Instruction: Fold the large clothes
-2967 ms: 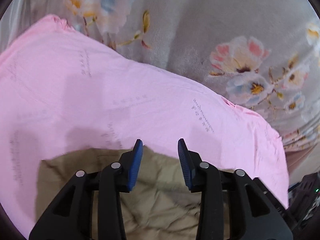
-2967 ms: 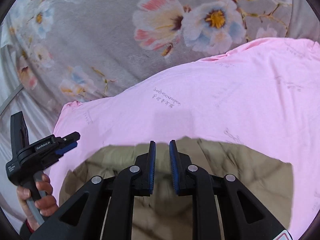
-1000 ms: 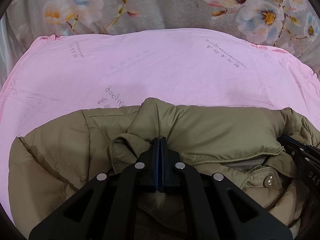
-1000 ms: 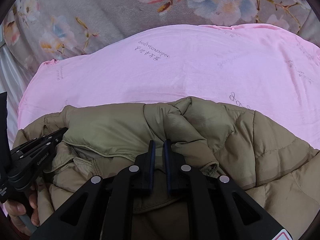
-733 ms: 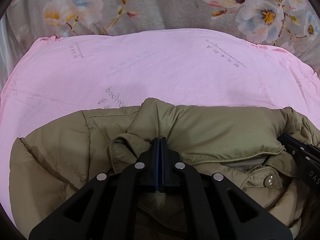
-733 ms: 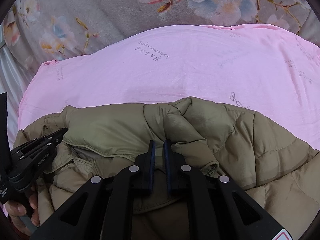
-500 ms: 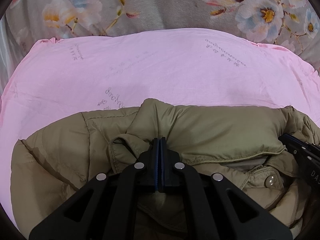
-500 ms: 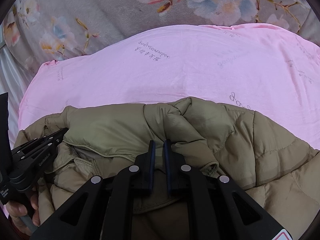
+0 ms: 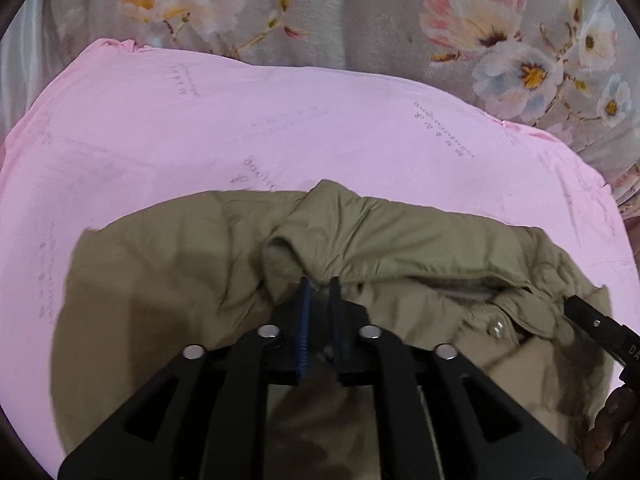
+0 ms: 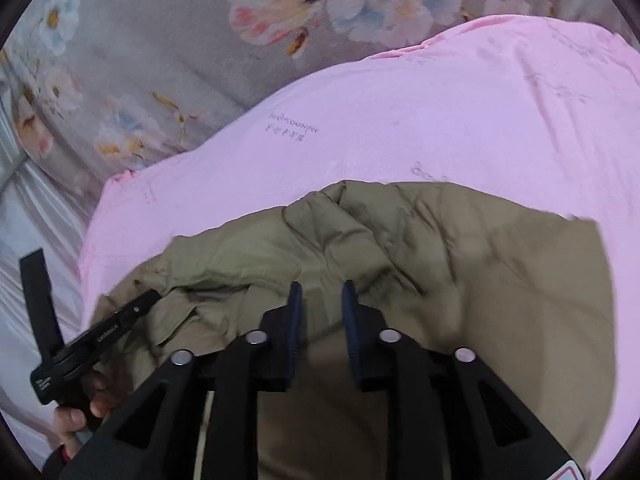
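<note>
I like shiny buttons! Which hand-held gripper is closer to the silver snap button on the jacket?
Left. The left hand-held gripper sits just left of the snap button on the khaki jacket. The right hand-held gripper is on its other side, slightly farther.

Left gripper [image 9: 319, 286]: jaws slightly parted, fingertips at 12 o'clock, blue pads [image 9: 305, 312] facing inward. Right gripper [image 10: 322, 290]: jaws apart with a clear gap. Left hand [image 10: 82, 410] grips its handle at 8 o'clock in the right wrist view.
</note>
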The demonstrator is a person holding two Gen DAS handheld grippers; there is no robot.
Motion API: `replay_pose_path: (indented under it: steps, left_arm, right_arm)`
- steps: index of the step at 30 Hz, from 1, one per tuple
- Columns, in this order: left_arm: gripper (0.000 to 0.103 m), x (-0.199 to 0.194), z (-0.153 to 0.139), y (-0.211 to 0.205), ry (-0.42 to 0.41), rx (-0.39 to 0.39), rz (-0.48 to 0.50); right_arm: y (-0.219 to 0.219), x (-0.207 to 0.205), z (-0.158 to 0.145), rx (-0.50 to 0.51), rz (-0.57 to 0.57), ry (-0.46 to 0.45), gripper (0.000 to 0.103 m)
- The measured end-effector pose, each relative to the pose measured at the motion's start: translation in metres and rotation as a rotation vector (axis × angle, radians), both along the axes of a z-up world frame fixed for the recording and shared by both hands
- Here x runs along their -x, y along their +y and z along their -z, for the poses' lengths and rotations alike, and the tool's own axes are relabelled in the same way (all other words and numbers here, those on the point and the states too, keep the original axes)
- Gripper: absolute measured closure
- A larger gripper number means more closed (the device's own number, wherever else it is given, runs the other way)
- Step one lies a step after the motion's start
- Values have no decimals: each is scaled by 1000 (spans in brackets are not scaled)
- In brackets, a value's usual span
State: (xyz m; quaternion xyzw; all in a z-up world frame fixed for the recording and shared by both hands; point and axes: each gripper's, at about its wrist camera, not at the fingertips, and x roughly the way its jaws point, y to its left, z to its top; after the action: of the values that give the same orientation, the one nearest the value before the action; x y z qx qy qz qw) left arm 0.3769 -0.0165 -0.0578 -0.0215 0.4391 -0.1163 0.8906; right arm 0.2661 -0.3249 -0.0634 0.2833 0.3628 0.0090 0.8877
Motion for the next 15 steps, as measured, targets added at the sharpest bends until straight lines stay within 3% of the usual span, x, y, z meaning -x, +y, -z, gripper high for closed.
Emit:
replay_pose_path:
  steps: [1,2,3,5,8,12,15]
  left_arm:
    - [60,18,-9,12,-6,16,-4]
    - [42,43,-21,31,-25,39,-5]
    - [34,65,-29,47,-42,59,-4]
    - [31,112,-38,86,-39,67,-14]
    - [31,165,-37,141,44,107,-61]
    - [31,222,-35,197,140,201,-153]
    - [31,261,-26,219,195,268,-201]
  right_arm:
    - [-9,35,-7,-31,19,-21,55]
    - [-15,63,-11,-46,23,-27,49]
    - [-22,98,-15,-46,28,-21,46]
    - [-33,161,-17,-15,54,13,43]
    - [-43,252,-18,7,77,86,38]
    - [-40,329,-4,-31,83,156,34]
    - [-29,364,12,-102,71,176,34]
